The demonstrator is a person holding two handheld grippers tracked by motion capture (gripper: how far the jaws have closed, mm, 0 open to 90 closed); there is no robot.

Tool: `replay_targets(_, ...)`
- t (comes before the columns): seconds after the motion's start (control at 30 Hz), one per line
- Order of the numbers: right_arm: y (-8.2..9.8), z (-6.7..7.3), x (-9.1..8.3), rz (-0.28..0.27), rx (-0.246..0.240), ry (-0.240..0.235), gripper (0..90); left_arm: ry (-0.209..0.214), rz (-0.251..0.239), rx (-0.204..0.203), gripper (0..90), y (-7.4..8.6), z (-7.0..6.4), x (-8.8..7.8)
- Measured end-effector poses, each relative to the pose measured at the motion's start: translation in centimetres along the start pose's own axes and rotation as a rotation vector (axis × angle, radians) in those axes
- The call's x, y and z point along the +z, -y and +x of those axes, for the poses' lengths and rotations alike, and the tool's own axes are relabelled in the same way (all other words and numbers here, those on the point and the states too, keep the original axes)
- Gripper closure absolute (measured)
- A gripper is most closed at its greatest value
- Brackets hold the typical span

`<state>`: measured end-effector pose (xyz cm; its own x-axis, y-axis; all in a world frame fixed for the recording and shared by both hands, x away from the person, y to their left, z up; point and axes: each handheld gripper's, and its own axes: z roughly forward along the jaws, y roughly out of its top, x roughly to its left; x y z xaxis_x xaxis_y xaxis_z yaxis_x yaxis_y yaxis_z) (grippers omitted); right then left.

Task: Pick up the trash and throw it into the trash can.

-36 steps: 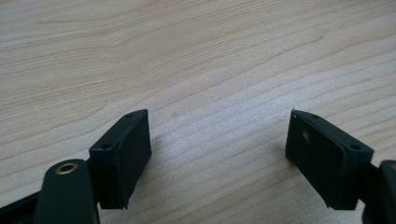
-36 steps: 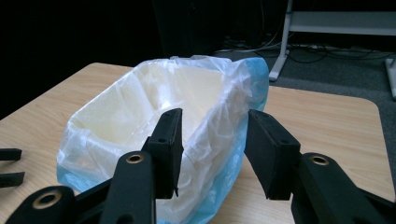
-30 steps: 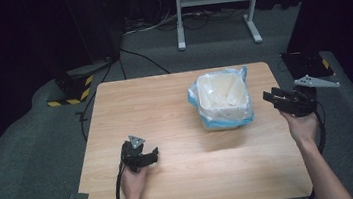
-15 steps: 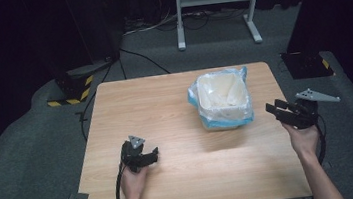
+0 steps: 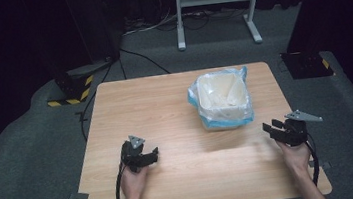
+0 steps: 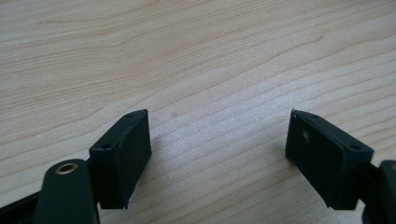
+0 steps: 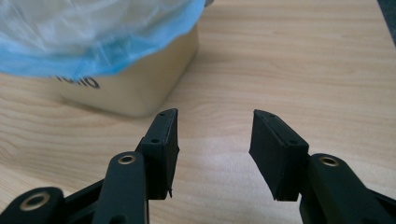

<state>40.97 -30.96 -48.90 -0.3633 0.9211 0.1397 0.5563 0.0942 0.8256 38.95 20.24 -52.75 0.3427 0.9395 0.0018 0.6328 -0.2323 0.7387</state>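
The right tongs (image 5: 274,129) have come down from beside the lined bin (image 5: 222,99) to just over the worktop (image 5: 165,111) edge, nearer the person, their jaws opening wider with nothing between.

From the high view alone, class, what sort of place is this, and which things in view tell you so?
Probably a recording studio or lab, not a home: a lone wooden table on grey carpet, black curtains all round, loose cables and a metal stand behind, and hazard-striped tape on the floor.
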Motion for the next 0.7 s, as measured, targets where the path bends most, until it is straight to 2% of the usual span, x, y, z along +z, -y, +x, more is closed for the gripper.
replay_targets(0.2, 1.4, -0.1, 0.8, 0.028, 0.006, 0.016, 50.9, 0.001, 0.0, 0.0, 22.0, 0.0, 0.0, 0.0)
replay_targets(0.37, 2.3, 0.2, 1.8, 0.075, -0.035, 0.051, 50.1, 0.0, 0.0, 0.0, 22.0, 0.0, 0.0, 0.0)
replay_targets(0.43, 2.6, 0.2, 2.3, 0.106, -0.037, 0.065, 48.1, 0.0, 0.0, 0.0, 22.0, 0.0, 0.0, 0.0)
replay_targets(0.53, 2.5, 0.3, 2.4, 0.11, -0.052, 0.072, 46.7, 0.0, 0.0, 0.0, 22.0, 0.0, 0.0, 0.0)
replay_targets(0.63, 2.5, 0.5, 2.5, 0.118, -0.082, 0.08, 44.2, 0.0, 0.0, -0.002, 22.0, 0.0, 0.0, 0.0)
replay_targets(0.7, 2.5, 1.1, 2.6, 0.124, -0.126, 0.115, 42.9, 0.0, 0.0, -0.002, 22.0, 0.0, 0.0, 0.0)
